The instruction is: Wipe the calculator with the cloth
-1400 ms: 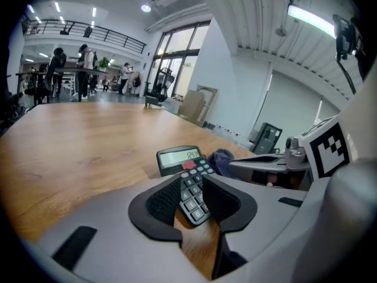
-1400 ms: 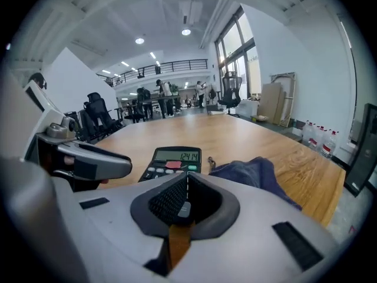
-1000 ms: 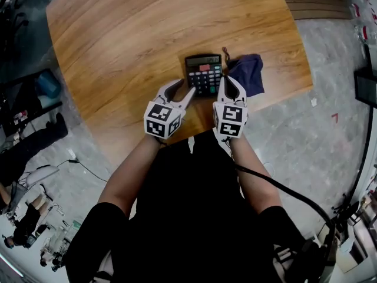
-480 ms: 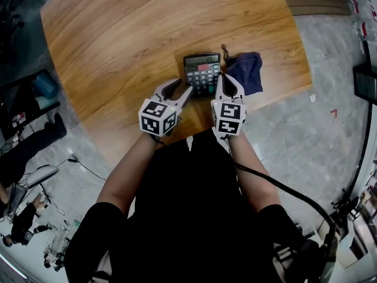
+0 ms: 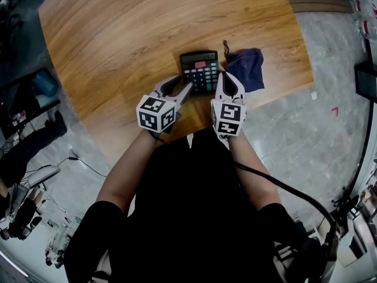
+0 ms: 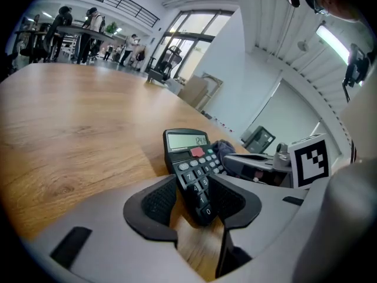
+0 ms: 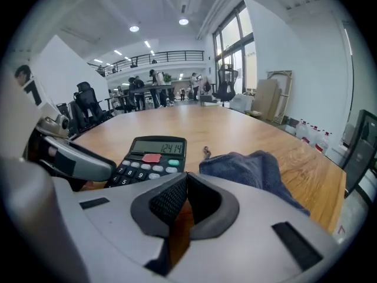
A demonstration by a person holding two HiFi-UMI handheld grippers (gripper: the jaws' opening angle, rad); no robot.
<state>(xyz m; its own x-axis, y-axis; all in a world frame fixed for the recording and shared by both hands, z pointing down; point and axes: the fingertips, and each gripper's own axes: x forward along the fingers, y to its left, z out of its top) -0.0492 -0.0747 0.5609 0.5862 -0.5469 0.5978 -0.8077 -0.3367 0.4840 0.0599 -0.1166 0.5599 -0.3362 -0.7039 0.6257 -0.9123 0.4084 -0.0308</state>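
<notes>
A black calculator (image 5: pixel 199 71) with a lit display lies on the wooden table (image 5: pixel 118 40), near its front edge. A dark blue cloth (image 5: pixel 247 69) lies crumpled just to its right, touching no gripper. My left gripper (image 5: pixel 179 90) has the calculator's near end (image 6: pixel 191 158) between its jaws, which are opening; wood shows between the left pad and the case. My right gripper (image 5: pixel 224 78) is shut and empty, its tip between calculator (image 7: pixel 153 155) and cloth (image 7: pixel 253 170).
The table's front edge (image 5: pixel 194 131) runs under my wrists, and grey floor (image 5: pixel 306 146) lies beyond it at the right. A black cable (image 5: pixel 283 190) trails from my right arm. Office clutter and seated people (image 5: pixel 23 152) are at the far left.
My left gripper has rolled a little and its jaws stand slightly wider around the calculator's near end. The right gripper and the cloth have kept still.
</notes>
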